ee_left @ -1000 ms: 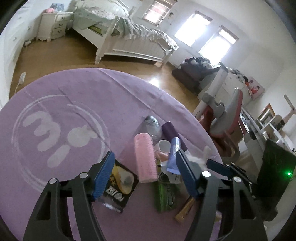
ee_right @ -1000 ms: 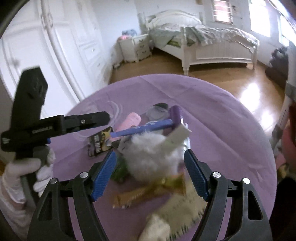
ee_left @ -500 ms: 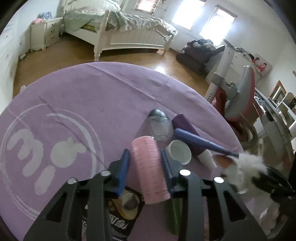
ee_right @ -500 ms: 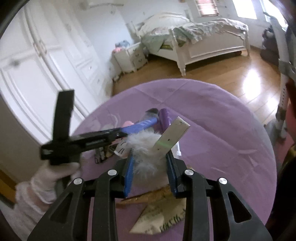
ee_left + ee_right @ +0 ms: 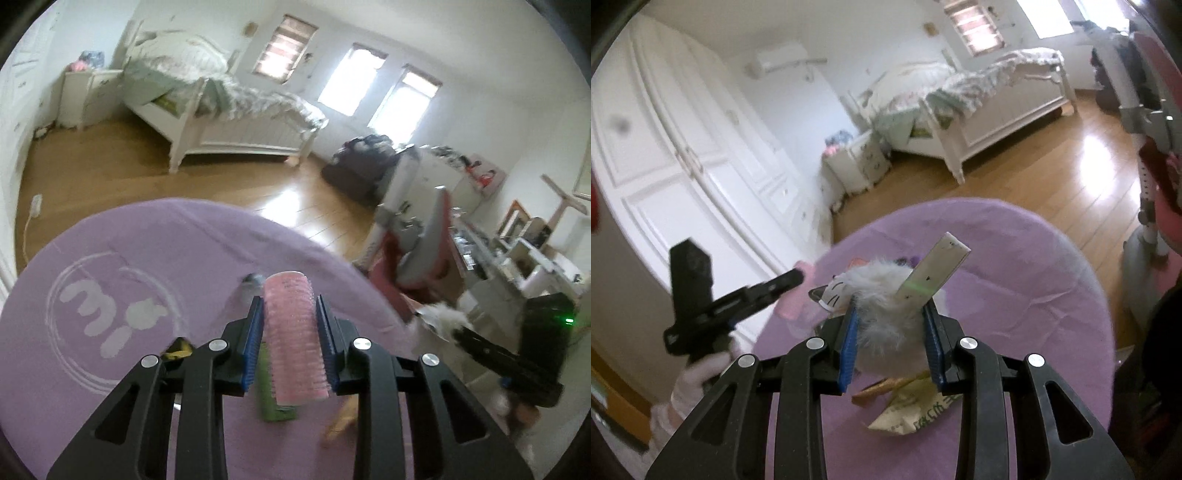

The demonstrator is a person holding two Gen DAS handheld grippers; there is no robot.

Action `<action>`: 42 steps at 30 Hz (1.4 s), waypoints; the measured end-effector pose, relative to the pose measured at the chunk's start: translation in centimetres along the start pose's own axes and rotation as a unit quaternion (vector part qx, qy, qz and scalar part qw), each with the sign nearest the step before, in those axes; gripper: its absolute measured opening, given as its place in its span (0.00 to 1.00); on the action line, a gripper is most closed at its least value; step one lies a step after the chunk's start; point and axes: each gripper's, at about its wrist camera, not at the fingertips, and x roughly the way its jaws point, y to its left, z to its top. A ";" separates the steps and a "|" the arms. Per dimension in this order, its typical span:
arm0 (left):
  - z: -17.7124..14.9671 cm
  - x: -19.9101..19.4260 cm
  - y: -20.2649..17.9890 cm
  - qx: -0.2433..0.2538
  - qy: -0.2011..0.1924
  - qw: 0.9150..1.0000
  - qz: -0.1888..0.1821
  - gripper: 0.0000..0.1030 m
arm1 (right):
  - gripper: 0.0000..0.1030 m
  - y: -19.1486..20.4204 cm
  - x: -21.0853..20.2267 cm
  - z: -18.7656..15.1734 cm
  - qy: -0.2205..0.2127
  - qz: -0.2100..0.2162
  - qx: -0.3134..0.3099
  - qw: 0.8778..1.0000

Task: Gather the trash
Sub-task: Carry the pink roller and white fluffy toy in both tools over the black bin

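Note:
My left gripper [image 5: 289, 302] is closing on a pink hair roller [image 5: 293, 339], its blue pads pressed to both sides and the roller raised above the round purple mat [image 5: 110, 258]. My right gripper [image 5: 891, 310] is shut on a fluffy white cat toy [image 5: 875, 295], with a grey card [image 5: 934, 273] sticking up out of the grip. On the mat below lie a green wrapper [image 5: 275, 402], a yellow-black packet [image 5: 179, 350], a clear bottle [image 5: 251, 284], a gold wrapper [image 5: 886, 387] and a beige packet [image 5: 916, 413]. A white-gloved hand [image 5: 698, 380] holds the left gripper.
A white bed [image 5: 236, 122] and nightstand [image 5: 85, 96] stand beyond the wooden floor. A red and grey chair [image 5: 417, 251] sits at the mat's right edge, with a black box showing a green light [image 5: 546, 328] behind it. White wardrobe doors [image 5: 683, 166] line the left.
Both grippers closed, the left on the pink roller and the right on the fluffy toy, then lifted them off the mat. The right one swung away to the right.

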 end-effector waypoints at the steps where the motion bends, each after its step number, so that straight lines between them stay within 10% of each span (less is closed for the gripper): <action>1: 0.1 -0.2 -0.9 0.004 -0.002 1.000 -0.008 0.28 | 0.31 -0.5 -1.0 0.1 -0.009 0.000 0.006 1.000; 21: -4.8 12.2 -23.1 0.105 0.075 0.974 -0.185 0.28 | 0.31 -16.7 -19.2 -3.0 -0.147 -0.160 0.128 0.968; 42: -11.9 23.0 -32.3 0.163 0.192 0.945 -0.209 0.30 | 0.32 -26.4 -22.4 -7.4 -0.147 -0.220 0.231 0.936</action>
